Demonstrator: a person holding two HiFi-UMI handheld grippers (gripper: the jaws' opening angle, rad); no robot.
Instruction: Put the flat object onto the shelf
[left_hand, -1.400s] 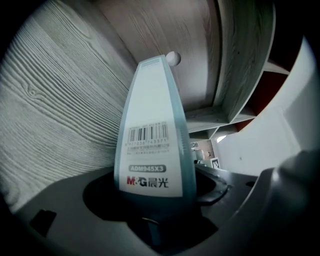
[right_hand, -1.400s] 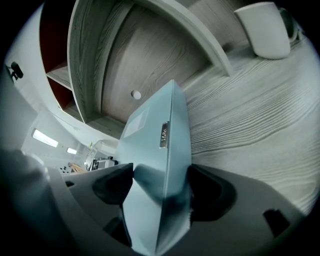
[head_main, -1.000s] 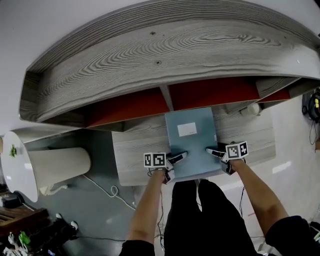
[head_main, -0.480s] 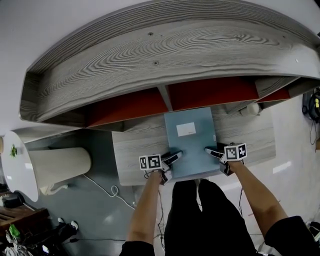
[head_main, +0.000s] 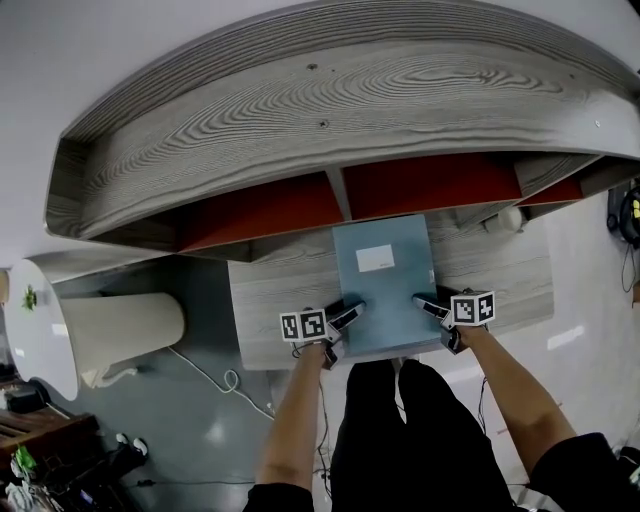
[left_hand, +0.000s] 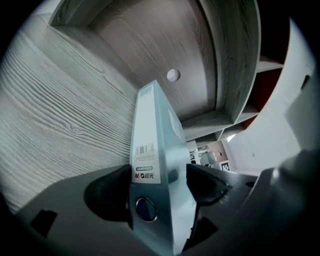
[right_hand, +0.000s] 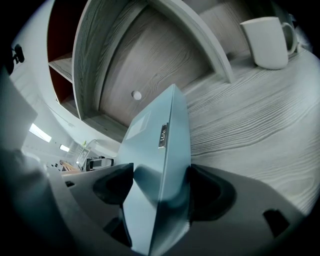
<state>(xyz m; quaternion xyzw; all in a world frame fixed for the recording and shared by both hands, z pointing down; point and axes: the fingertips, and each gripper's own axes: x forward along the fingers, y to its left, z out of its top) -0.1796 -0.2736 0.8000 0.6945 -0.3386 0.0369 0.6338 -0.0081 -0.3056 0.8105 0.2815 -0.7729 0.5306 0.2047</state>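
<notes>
A flat blue-grey binder with a white label lies over the wooden desk, its far end at the shelf opening. My left gripper is shut on its near left corner, where the spine with a barcode label and finger hole shows between the jaws. My right gripper is shut on the near right edge; the binder fills the gap between its jaws. The grey wood shelf with red compartments stands beyond the binder.
A white mug stands on the desk to the right, near the shelf; the mug also shows from above. A white round table and a cylinder are at the left. Cables lie on the floor below.
The binder and both grippers have barely shifted; the left gripper sits slightly further left than a second ago. Both stay shut on the binder.
</notes>
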